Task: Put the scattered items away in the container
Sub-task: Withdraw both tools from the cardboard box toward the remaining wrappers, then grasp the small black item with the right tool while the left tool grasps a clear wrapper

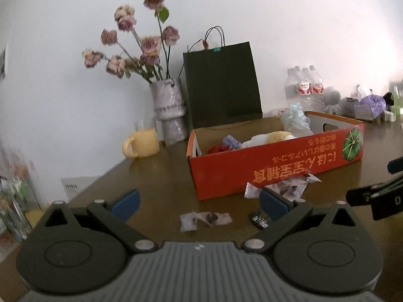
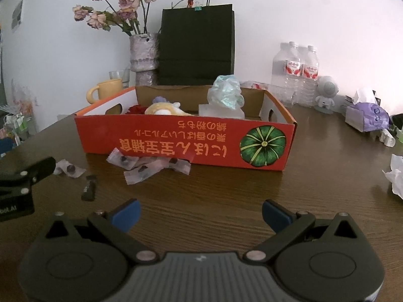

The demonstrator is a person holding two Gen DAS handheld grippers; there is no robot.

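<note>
Left gripper: held wide apart, nothing grasped.
Right gripper: likewise spread, nothing held.
Left on table: one wrapper at 12 o'clock, a black clip, more wrappers against the box.
Done: box already loaded with several items.

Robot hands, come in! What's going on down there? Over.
Left hand-held gripper open, empty; right hand-held gripper the same. Wrappers and black piece on table, outside red box. Nothing in the way.
</note>
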